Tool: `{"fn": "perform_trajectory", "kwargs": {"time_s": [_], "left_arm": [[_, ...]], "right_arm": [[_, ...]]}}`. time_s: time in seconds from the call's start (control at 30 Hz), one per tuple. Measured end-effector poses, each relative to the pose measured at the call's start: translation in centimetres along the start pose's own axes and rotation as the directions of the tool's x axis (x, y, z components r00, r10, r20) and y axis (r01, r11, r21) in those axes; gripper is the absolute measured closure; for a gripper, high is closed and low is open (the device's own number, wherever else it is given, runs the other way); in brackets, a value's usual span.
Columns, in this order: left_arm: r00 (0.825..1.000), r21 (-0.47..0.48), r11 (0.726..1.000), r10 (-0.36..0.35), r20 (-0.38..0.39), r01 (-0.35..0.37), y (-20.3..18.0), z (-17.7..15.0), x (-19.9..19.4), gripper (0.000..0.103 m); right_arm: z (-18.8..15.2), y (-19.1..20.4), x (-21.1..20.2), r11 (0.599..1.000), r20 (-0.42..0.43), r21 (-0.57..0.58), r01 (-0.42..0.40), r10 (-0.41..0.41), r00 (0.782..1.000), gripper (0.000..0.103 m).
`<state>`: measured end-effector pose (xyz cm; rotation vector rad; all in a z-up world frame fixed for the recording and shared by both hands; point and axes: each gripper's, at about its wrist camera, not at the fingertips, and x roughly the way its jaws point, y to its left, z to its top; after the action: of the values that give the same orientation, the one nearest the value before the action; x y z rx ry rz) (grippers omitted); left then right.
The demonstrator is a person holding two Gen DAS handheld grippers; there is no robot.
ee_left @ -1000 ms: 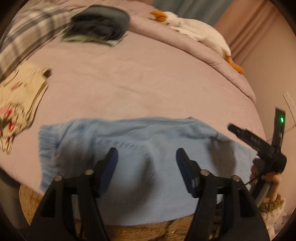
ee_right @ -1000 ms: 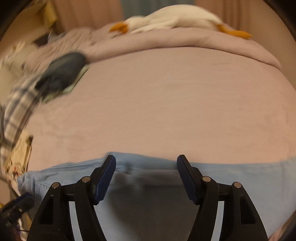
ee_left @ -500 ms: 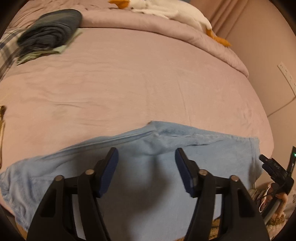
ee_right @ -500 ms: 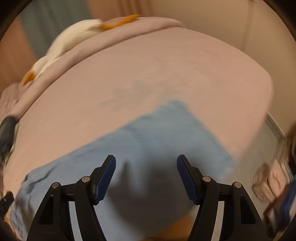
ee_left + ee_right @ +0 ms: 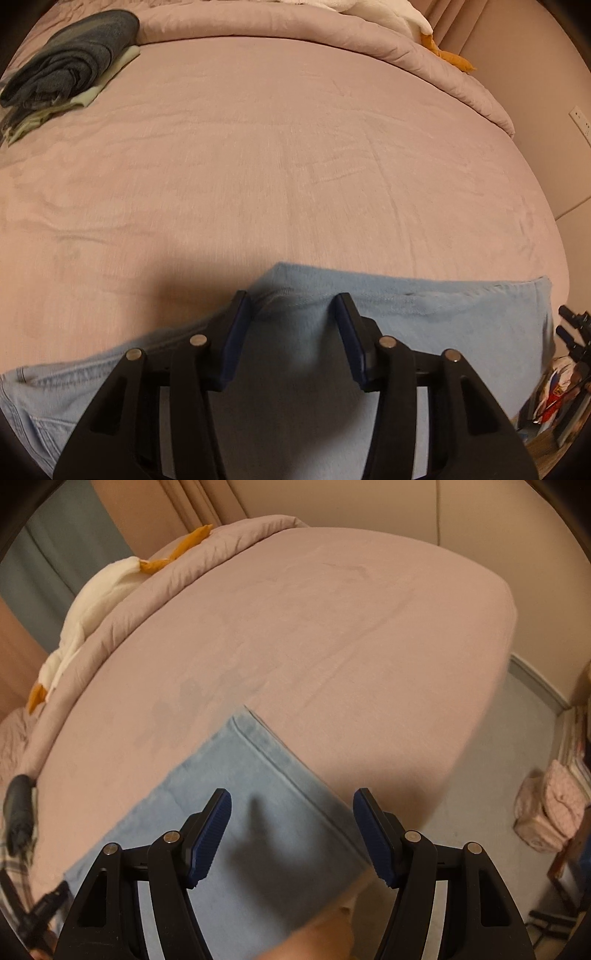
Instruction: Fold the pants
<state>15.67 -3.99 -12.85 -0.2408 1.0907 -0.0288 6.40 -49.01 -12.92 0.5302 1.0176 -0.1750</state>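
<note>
We see light blue pants (image 5: 424, 332) lying flat along the near edge of the bed (image 5: 295, 166), on its pinkish cover. From the left wrist view they run as a band across the lower frame, with stitched seams toward the left end and a straight hem edge at the right.

Left claw (image 5: 291, 314): fingers parted, though not widely, poised over a raised peak in the upper edge of the pants. Blue pads (image 5: 236, 339) flank that peak on either side. We cannot tell whether the tips touch the fabric; the area beneath is in shadow.

Right claw (image 5: 291, 812): spread wide, above the pants (image 5: 240, 794) near their end, where a hemmed edge crosses diagonally between the fingers. Nothing is pinched. The right-hand pad sits about over that hem line, by the corner of the bed (image 5: 332, 627).

Other items noted: a dark grey folded garment (image 5: 70, 55) on a pale cloth at the far left of the bed, well apart from the pants. A white plush goose (image 5: 92, 602) with orange feet lies along the rolled duvet (image 5: 295, 22) at the far side. A pink bag (image 5: 550, 808) rests on the floor past the bed corner.
</note>
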Motion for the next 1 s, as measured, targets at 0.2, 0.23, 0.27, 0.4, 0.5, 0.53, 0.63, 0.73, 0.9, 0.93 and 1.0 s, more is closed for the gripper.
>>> {"fn": "perform_trajectory", "kwargs": {"time_s": [0.2, 0.23, 0.27, 0.4, 0.5, 0.53, 0.63, 0.73, 0.9, 0.93, 1.0], "left_arm": [[1.0, -0.017, 1.0, -0.002, -0.002, 0.002, 0.0, 0.7, 0.8, 0.053], [1.0, -0.017, 1.0, -0.002, -0.001, 0.002, -0.1, 0.7, 0.8, 0.053], [1.0, -0.016, 1.0, -0.001, 0.0, 0.001, -0.1, 0.7, 0.9, 0.053], [1.0, -0.006, 1.0, 0.006, 0.007, -0.006, -0.3, 0.7, 1.0, 0.053], [1.0, -0.011, 1.0, 0.004, 0.006, -0.004, -0.3, 0.6, 1.0, 0.053], [1.0, -0.014, 1.0, 0.003, 0.005, -0.003, -0.3, 0.6, 0.9, 0.053], [1.0, -0.021, 1.0, -0.001, 0.003, 0.001, -0.3, 0.7, 1.0, 0.053], [1.0, -0.017, 1.0, 0.0, 0.002, 0.0, -0.4, 0.8, 1.0, 0.053], [1.0, -0.014, 1.0, 0.003, 0.002, -0.003, -0.5, 0.8, 0.9, 0.053], [1.0, -0.015, 1.0, 0.004, 0.0, -0.004, -0.5, 0.8, 0.8, 0.053], [1.0, -0.038, 0.999, 0.02, -0.012, -0.02, -0.4, 0.8, 0.3, 0.055]], "right_arm": [[2.0, 0.8, 2.0, 0.999, -0.02, -0.014, -0.031, 0.031, 0.999, 0.035], [2.4, 1.1, 2.4, 1.0, -0.021, -0.021, -0.023, 0.022, 1.0, 0.035], [2.8, 1.5, 2.9, 1.0, -0.022, -0.029, -0.007, 0.006, 1.0, 0.035], [3.9, 2.7, 4.9, 0.997, -0.032, -0.068, 0.046, -0.048, 0.998, 0.035], [4.0, 3.8, 5.5, 0.991, -0.016, -0.131, 0.022, -0.024, 1.0, 0.085], [4.0, 4.1, 5.5, 0.99, -0.008, -0.128, 0.055, -0.056, 0.998, 0.086], [4.2, 4.6, 4.4, 0.988, 0.042, -0.128, 0.081, -0.076, 0.996, 0.092], [4.3, 4.8, 3.7, 0.988, 0.065, -0.133, 0.085, -0.076, 0.995, 0.092], [4.2, 4.4, 6.4, 0.987, 0.022, -0.126, 0.098, -0.096, 0.995, 0.092], [4.1, 4.3, 6.4, 0.987, 0.031, -0.126, 0.098, -0.094, 0.995, 0.092], [4.3, 4.7, 6.6, 0.985, 0.033, -0.134, 0.109, -0.105, 0.994, 0.092]]}}
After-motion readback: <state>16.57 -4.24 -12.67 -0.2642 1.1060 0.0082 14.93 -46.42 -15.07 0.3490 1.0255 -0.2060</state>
